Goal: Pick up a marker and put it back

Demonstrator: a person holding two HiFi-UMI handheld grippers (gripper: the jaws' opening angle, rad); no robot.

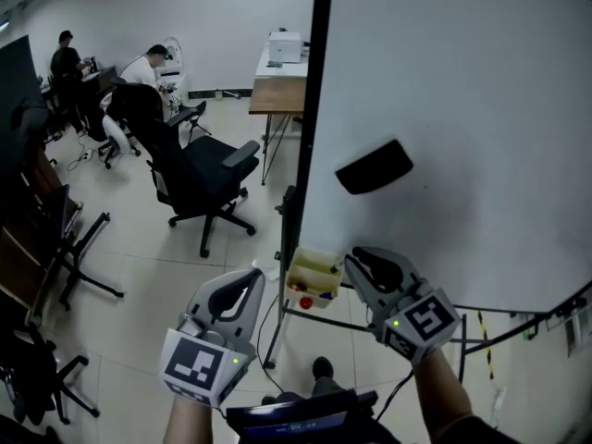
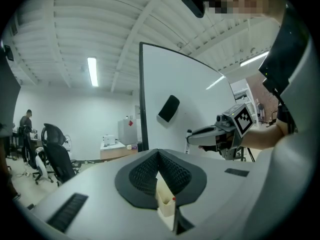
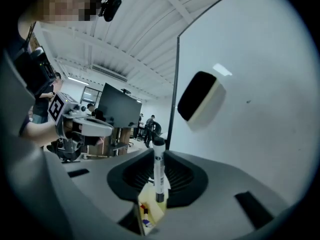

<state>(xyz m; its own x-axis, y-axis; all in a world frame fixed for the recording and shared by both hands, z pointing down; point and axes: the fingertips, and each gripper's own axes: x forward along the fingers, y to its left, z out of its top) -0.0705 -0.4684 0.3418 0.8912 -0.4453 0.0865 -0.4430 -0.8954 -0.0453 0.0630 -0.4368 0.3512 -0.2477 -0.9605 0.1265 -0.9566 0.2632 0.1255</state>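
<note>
My right gripper [image 1: 356, 259] is shut on a white marker with a black cap [image 3: 159, 169], held upright between its pads just above a pale yellow marker box [image 1: 314, 278]. The box hangs at the lower left corner of the whiteboard [image 1: 462, 109]; red and blue items lie in the box [image 3: 146, 213]. My left gripper [image 1: 254, 276] hovers just left of the box, jaws together with nothing between them. In the left gripper view the box [image 2: 166, 204] shows below the closed pads, and the right gripper [image 2: 200, 134] is off to the right.
A black eraser [image 1: 375, 166] sticks to the whiteboard above the box. A black office chair [image 1: 199, 169] stands on the tiled floor to the left. Behind it is a desk with a printer [image 1: 282, 63]. Two people sit at the far left.
</note>
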